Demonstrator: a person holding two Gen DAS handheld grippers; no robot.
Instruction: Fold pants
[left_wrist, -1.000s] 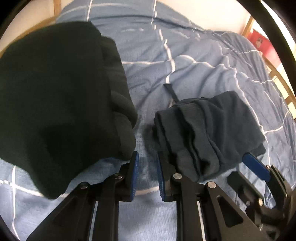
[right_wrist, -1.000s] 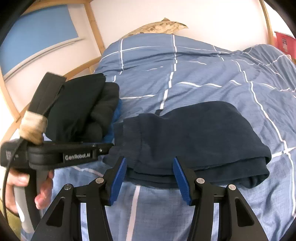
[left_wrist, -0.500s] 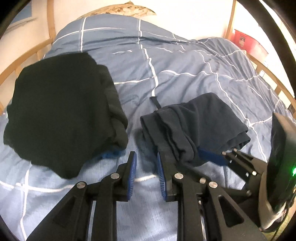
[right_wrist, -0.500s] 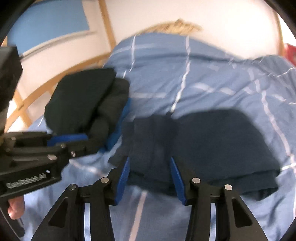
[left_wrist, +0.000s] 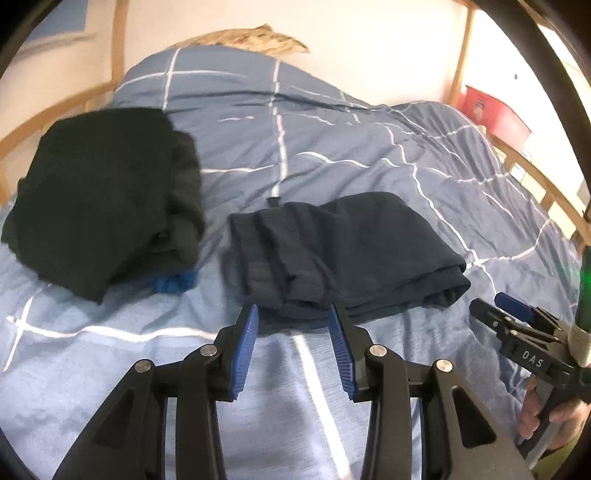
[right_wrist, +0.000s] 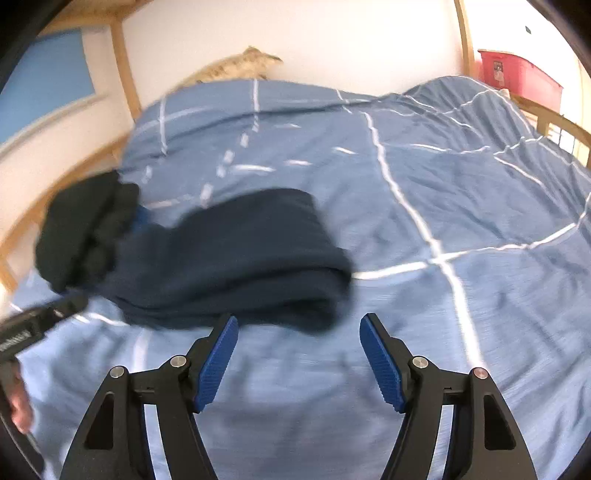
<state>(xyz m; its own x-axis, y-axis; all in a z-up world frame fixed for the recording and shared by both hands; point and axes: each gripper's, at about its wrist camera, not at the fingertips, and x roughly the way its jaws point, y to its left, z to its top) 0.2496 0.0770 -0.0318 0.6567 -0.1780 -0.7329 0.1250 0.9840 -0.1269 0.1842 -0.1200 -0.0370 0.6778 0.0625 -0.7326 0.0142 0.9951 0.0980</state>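
— While both grippers are hovering w/ nothing held, where's the folded navy pants (left_wrist: 343, 254) sitting?
— Frame center, on blue duvet (left_wrist: 369, 155); left gripper (left_wrist: 293, 349) is gaping partway, right gripper (right_wrist: 299, 360) wide.

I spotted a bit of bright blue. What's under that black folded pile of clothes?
A bright blue fabric peeks out from under the black pile, near its front edge. Most of it is covered, so what garment it is cannot be told.
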